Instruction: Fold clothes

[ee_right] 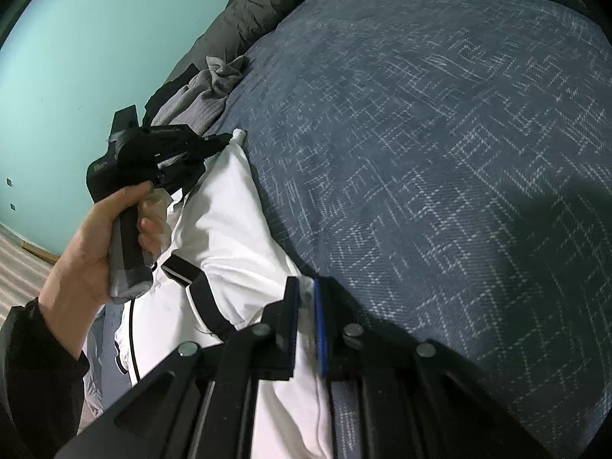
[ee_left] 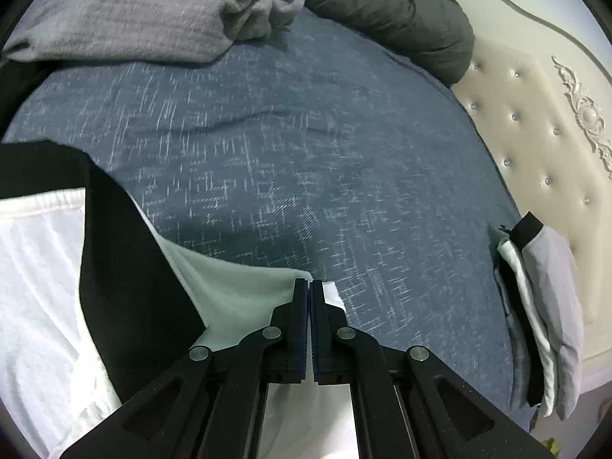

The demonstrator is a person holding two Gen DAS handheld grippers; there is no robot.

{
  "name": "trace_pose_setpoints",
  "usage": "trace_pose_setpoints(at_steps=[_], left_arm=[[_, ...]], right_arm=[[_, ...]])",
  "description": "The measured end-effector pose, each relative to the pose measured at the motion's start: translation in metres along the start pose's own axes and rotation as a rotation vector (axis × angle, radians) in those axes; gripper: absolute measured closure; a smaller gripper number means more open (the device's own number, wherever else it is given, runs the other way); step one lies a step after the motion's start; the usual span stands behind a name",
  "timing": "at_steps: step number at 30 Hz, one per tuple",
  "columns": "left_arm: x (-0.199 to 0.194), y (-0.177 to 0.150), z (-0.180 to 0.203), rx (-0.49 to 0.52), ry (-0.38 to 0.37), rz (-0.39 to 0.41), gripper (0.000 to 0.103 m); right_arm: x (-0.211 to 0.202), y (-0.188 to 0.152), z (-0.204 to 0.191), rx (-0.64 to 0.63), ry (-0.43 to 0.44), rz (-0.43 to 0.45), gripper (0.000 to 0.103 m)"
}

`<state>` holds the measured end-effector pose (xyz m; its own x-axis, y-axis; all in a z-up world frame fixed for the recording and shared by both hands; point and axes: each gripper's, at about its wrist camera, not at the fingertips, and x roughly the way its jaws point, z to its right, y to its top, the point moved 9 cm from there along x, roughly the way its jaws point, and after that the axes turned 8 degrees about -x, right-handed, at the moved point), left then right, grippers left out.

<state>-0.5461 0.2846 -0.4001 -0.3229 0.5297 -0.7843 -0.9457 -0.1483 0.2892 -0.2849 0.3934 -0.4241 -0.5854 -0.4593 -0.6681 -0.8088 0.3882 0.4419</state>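
Bed (ee_right: 440, 134): It carried a blue cover with a white hatch pattern; the central area lay bare. This was the likely landing zone for a fold.

Garment (ee_right: 225, 214): A white piece with black trim lay along the near-left edge of the bed, stretched between the two tools. In the left wrist view its pale lining and a black panel showed at the near left (ee_left: 229, 287).

Other clothes: A grey knit (ee_left: 126, 15) and a dark padded item (ee_left: 386, 11) lay at the far side. A folded stack (ee_left: 535, 306) sat at the right edge beside the tufted headboard (ee_left: 535, 122).

Left tool (ee_left: 309, 290): Jaws stood closed tight, pinching a thin white corner of the garment; only a small tab showed beyond the tips.

Right tool (ee_right: 306, 294): Jaws stood narrow, clamped on a bunch of white fabric.

Hand (ee_right: 95, 252): It gripped the left tool's handle, seen from the right wrist view.

Risk, slip: The left pinch sat very near the fabric edge. A pull across the bed could draw the corner out, and that side would drop.

Risk, uneven fold: The right tool appeared to hold bunched layers. If the two grips carried unequal tension, the fold would probably land skewed or creased.

Risk, snag: The black trim and the loose lining could drag on the cover and roll under.

Risk, collision: A long sweep toward the far side might disturb the grey knit.
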Motion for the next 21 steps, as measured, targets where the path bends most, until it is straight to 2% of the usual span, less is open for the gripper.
trace_pose_setpoints(at_steps=[7,9,11,13,18,21], left_arm=[[-0.026,0.000,-0.005,0.024,-0.010,0.031,0.100],[-0.038,-0.006,-0.008,0.044,-0.013,0.029,0.096],[-0.051,-0.017,-0.009,0.068,-0.037,0.016,0.089],[-0.059,-0.033,-0.010,0.098,-0.054,-0.012,0.086],[-0.052,-0.060,-0.025,0.124,-0.019,-0.071,0.085],[-0.052,-0.070,-0.031,0.111,-0.032,-0.079,0.085]], right_arm=[[0.003,0.004,0.001,0.027,0.013,-0.002,0.096],[0.002,0.003,0.001,0.031,0.017,-0.004,0.096],[0.002,0.003,0.001,0.035,0.022,-0.004,0.096],[0.002,0.004,0.000,0.039,0.024,-0.004,0.096],[0.000,0.003,0.000,0.042,0.027,-0.003,0.096],[-0.001,0.002,0.001,0.046,0.030,-0.004,0.096]])
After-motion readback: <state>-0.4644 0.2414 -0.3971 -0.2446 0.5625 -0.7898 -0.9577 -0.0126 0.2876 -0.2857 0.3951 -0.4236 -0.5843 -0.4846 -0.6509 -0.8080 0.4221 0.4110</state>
